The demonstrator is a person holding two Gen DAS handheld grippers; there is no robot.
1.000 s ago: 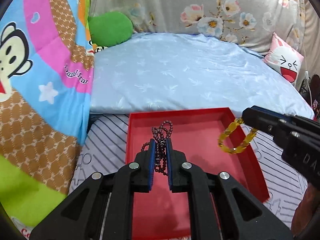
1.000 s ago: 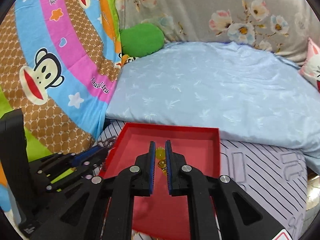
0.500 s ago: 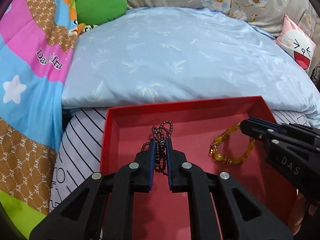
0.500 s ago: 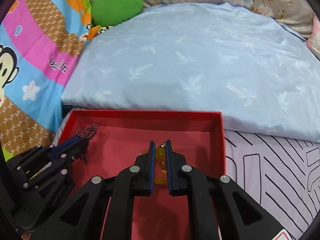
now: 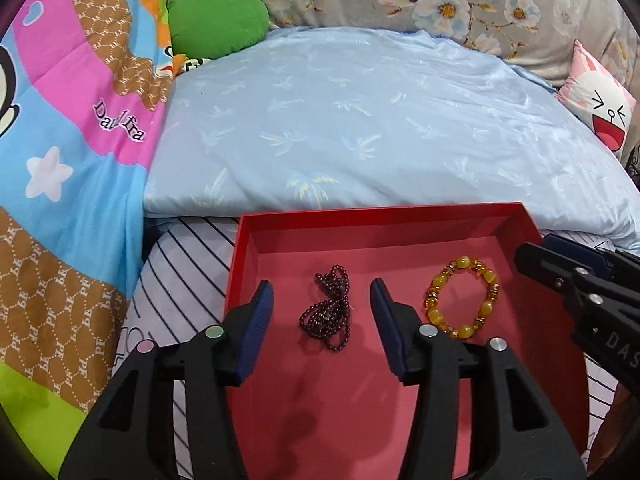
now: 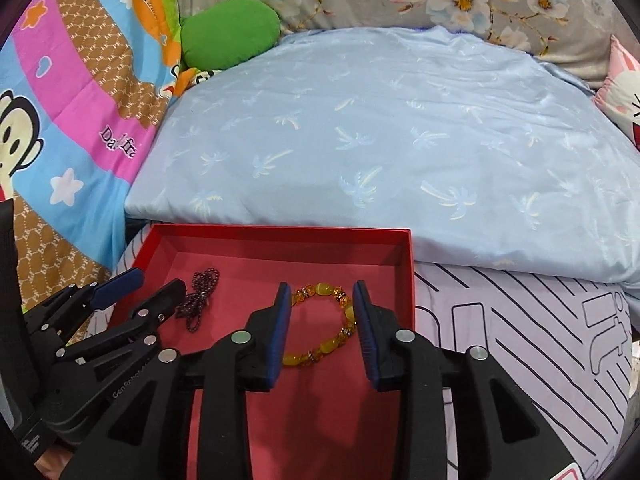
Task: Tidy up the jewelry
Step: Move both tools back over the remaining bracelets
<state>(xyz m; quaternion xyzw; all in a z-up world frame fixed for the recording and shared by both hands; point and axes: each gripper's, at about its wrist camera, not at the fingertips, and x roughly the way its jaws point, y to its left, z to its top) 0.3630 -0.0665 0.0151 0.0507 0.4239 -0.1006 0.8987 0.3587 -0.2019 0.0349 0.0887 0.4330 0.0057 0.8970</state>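
Dark bead necklace and yellow bracelet lie apart in red tray; my left tongs and right tongs both spread, gripping nothing.

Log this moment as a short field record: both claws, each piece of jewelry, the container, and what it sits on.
left claw: open, empty, fingers either side of the dark necklace
right claw: open, empty, fingers either side of the yellow bracelet
dark bead necklace: bunched on the box floor, left part
yellow bead bracelet: flat on the floor, right part
red box: open, no lid visible
support: striped sheet
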